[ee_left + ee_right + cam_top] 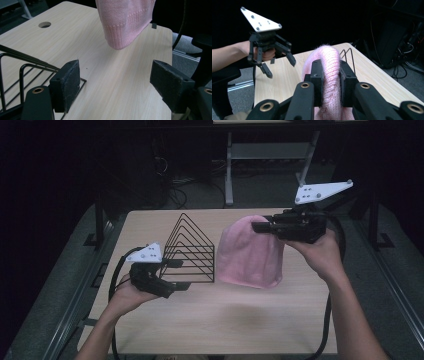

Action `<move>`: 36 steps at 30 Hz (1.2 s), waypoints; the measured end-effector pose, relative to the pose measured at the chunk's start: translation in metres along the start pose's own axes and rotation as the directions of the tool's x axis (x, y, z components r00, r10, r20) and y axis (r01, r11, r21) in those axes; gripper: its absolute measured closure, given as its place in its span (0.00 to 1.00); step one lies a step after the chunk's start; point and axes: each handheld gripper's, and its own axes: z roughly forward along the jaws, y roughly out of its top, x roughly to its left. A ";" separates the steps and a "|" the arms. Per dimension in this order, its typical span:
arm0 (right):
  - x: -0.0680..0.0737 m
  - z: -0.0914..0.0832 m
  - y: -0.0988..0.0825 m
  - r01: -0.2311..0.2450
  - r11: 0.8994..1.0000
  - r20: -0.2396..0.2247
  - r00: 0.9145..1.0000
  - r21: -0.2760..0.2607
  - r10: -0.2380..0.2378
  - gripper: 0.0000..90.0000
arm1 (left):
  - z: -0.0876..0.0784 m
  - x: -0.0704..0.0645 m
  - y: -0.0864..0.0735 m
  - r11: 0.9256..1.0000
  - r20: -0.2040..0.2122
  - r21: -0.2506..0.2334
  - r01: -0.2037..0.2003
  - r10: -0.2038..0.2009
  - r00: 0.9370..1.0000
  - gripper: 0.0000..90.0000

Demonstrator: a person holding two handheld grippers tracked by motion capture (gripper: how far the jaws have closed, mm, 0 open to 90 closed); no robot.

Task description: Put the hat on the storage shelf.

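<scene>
A pink knit hat (250,252) hangs over the middle of the wooden table (210,320), its ribbed hem (125,37) close to the tabletop. My right gripper (258,226) is shut on the hat's top. In the right gripper view the black pads (318,75) pinch a fold of the knit (328,56). My left gripper (181,275) stands open at the front left, beside a black wire rack (192,250). Its pads (66,85) are wide apart with only bare table between them, and the hat (125,22) hangs ahead of them.
The wire rack (22,72) sits just left of my left jaws, and its far end (348,56) shows behind the hat. A round cable hole (44,24) is in the table's far corner. A metal frame (230,170) and cables lie on the floor beyond.
</scene>
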 end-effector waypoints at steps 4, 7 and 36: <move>0.003 0.004 0.004 0.010 1.000 -0.014 1.000 -0.004 -0.010 0.85 | 0.004 0.003 0.003 1.000 0.013 0.002 0.001 -0.001 1.000 0.26; 0.004 0.010 0.009 0.021 1.000 -0.039 0.999 -0.008 -0.021 0.85 | 0.008 0.004 0.010 1.000 0.026 0.007 -0.007 0.007 1.000 0.26; 0.003 0.044 0.033 0.065 0.997 -0.102 0.992 -0.035 -0.068 0.85 | 0.034 0.030 0.035 0.999 0.150 0.043 0.000 -0.007 0.989 0.74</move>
